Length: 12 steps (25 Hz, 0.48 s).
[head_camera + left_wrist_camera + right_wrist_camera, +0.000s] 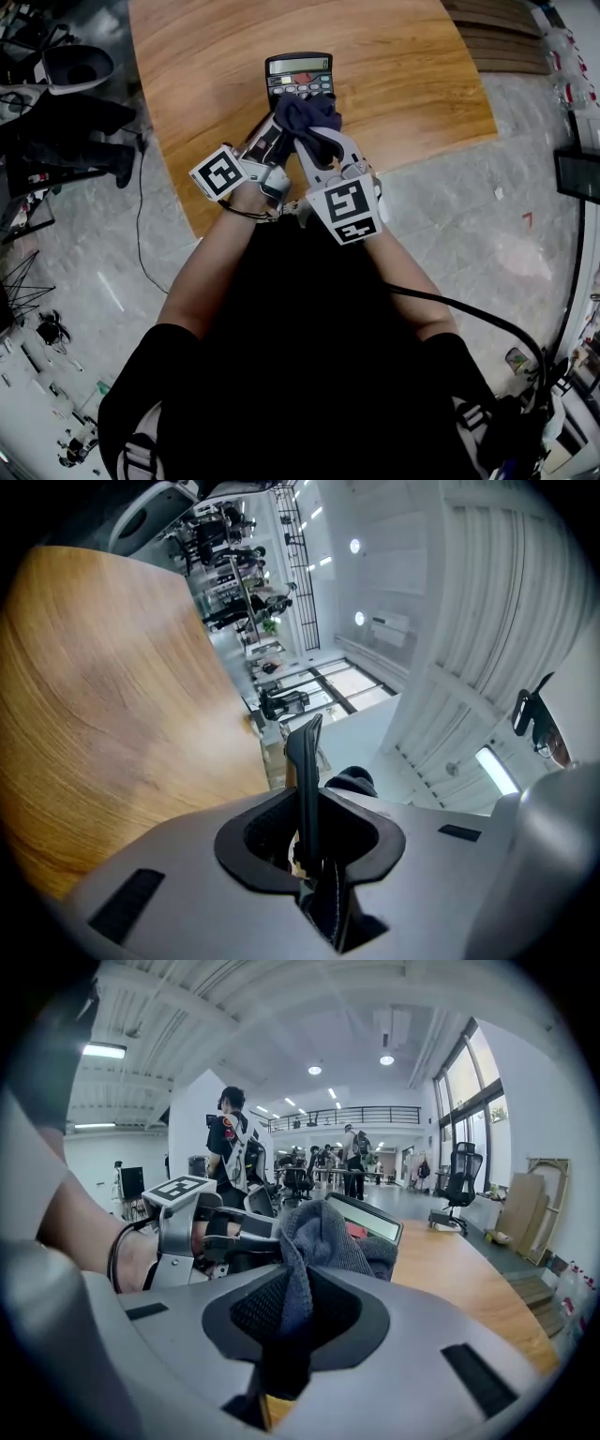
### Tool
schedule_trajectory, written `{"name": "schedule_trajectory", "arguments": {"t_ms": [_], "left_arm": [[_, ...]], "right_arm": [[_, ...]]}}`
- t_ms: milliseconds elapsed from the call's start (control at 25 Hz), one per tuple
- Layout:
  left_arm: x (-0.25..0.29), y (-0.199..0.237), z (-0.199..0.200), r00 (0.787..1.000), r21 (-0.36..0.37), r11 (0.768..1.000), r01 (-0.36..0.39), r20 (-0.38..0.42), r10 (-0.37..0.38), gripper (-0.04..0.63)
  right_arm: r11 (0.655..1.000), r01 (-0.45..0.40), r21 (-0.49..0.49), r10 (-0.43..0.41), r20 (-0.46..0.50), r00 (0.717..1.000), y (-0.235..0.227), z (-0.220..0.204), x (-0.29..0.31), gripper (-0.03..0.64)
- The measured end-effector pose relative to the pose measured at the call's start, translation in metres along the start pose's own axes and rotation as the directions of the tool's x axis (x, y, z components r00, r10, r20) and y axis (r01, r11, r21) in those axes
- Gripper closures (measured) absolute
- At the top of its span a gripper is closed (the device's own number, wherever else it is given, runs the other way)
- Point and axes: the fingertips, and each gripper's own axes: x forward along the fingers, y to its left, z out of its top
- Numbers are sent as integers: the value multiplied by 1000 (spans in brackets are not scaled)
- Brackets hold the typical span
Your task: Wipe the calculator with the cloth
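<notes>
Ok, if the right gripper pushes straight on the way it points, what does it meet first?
The calculator. The cloth held in the right gripper bunches ahead of its fingers, and the calculator's face sits just behind it, probably already touching.

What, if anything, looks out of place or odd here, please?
Nothing stands out: the left hand-held gripper clamps the black calculator on the wooden table, and the right hand-held gripper holds the dark bunched cloth against its keys.

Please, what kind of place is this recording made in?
Probably a large open-plan office or lab: an office chair stands by tall windows, people stand farther back, and a railed upper gallery runs across the hall.
</notes>
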Motion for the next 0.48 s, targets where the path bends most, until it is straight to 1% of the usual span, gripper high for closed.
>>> {"name": "schedule_trajectory", "arguments": {"t_ms": [160,320,360,480], "left_arm": [[3,-2,4,1000,-20,1000,11,2,-11,523],[4,-3,3,1000,-18,1000,15,2,-15,523],[3,-3,3,1000,-17,1000,15,6,-15,523],[1,-3,6,1000,-22,1000,17,13,-16,523]], "right_arm": [[1000,31,0,-31,-7,999,-18,-3,2,558],[996,74,-43,-75,-22,997,-30,-9,-4,558],[995,92,-40,-93,-31,995,-36,-13,-7,558],[989,148,18,-147,-55,988,-61,-26,-16,558]]}}
